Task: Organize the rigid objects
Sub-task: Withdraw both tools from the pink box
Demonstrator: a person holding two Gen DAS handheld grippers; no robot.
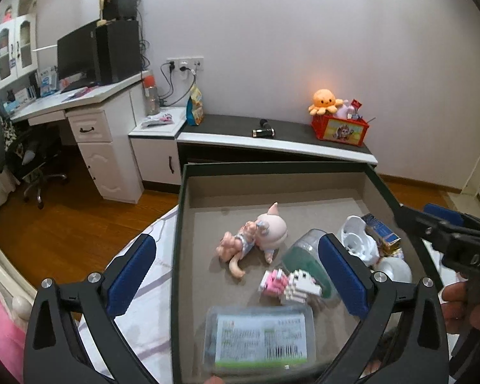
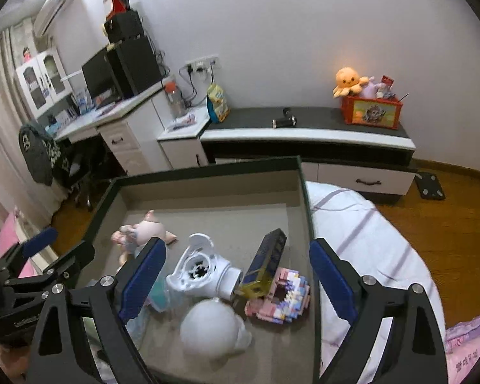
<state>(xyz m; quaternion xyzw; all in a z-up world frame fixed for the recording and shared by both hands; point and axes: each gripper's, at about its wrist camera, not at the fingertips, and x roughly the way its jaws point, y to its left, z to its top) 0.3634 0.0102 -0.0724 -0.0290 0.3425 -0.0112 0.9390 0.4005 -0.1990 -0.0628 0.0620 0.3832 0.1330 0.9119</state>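
Left wrist view: left gripper [image 1: 240,268] spread wide over the box [image 1: 180,224], holding nothing.
Bare floor fills the box's far half; pink figurines [image 1: 256,236], a block toy [image 1: 288,283] and a blurred labelled case [image 1: 259,336] crowd the near part. The right gripper [image 1: 432,220] enters from the right edge, partly cut off.

Right wrist view: also gaping and empty above a white part [image 2: 204,275], a blue carton [image 2: 267,262] and a white, blurred ball-like object [image 2: 212,328]; its left finger [image 2: 144,278] hides things behind.
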